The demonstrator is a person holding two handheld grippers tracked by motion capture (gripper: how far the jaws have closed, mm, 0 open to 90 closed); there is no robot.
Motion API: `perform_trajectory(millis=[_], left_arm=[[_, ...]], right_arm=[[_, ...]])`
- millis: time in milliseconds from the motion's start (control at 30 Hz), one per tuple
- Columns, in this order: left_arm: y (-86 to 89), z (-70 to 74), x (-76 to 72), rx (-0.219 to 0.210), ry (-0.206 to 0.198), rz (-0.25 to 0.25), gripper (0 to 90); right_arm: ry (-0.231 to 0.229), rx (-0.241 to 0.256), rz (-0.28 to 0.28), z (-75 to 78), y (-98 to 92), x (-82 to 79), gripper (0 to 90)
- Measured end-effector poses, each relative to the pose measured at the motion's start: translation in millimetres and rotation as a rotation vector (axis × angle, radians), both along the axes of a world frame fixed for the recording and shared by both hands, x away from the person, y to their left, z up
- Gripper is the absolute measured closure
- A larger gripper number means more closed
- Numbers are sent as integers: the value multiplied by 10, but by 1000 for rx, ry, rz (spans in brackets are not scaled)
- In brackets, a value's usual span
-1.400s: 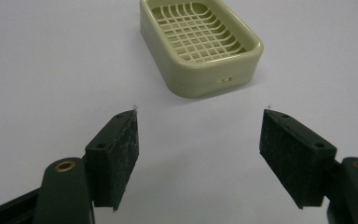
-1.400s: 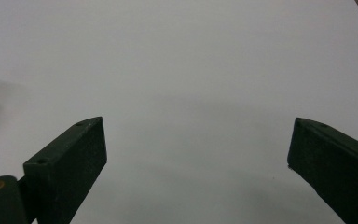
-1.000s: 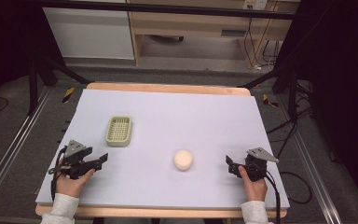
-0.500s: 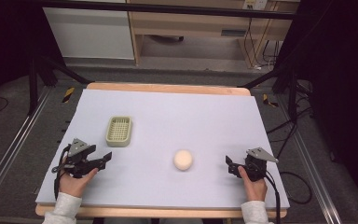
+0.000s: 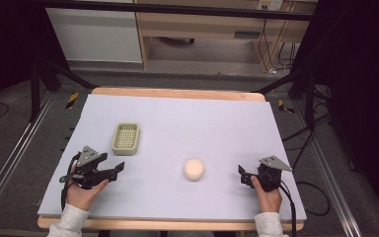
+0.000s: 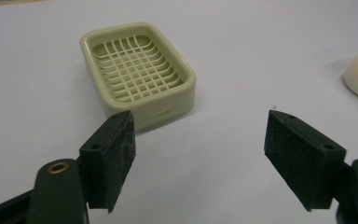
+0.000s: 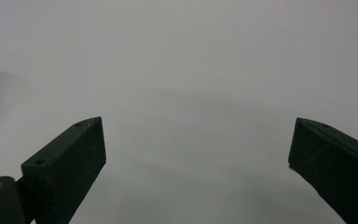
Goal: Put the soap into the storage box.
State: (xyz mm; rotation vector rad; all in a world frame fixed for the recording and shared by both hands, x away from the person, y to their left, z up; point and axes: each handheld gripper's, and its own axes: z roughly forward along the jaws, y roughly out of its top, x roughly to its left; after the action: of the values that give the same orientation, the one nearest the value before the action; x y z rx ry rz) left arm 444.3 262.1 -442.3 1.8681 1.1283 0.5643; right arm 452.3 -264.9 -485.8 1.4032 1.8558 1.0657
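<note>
From the high view, the person's two hands rest near the close edge of the pale lilac tabletop (image 5: 217,123), one gripper in each. The left gripper (image 5: 114,169) sits low, its fingers aimed forward and inward; the pale green plastic soap dish with a lattice floor (image 5: 126,138) lies just beyond those fingers. The round cream bar of soap (image 5: 194,169) sits between the two pairs of fingers, nearer the right gripper (image 5: 242,174), whose fingers point toward it. Neither touches anything, so this reads as a ready stance ahead of a pick.

Over to the left gripper view: the left gripper's fingers (image 6: 109,163) stand spread wide with nothing between them. The dish sits dead ahead, just past the left-hand finger, empty and upright, likely the place meant for the soap. The soap peeks in beyond the right-hand finger, well apart.

Now the right gripper view: the right gripper's fingers (image 7: 70,170) gape wide over bare tabletop. A sliver of soap shows beyond the left-hand finger; the hand would probably need to swing that way to line up.
</note>
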Motion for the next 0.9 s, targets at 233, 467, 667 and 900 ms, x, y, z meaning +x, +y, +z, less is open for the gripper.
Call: perform_trajectory(millis=[233, 467, 667, 900], left_arm=[[-48, 25, -2, 2, 4, -14, 238], [-91, 58, 6, 14, 0, -28, 230], [-148, 76, 23, 23, 3, -40, 225], [-256, 128, 50, 17, -9, -56, 223]], right_arm=[[2, -1, 2, 0, -2, 3, 43], [2, 0, 2, -1, -3, 4, 43], [2, 3, 2, 0, -5, 3, 43], [-2, 10, -2, -1, -18, 4, 44]])
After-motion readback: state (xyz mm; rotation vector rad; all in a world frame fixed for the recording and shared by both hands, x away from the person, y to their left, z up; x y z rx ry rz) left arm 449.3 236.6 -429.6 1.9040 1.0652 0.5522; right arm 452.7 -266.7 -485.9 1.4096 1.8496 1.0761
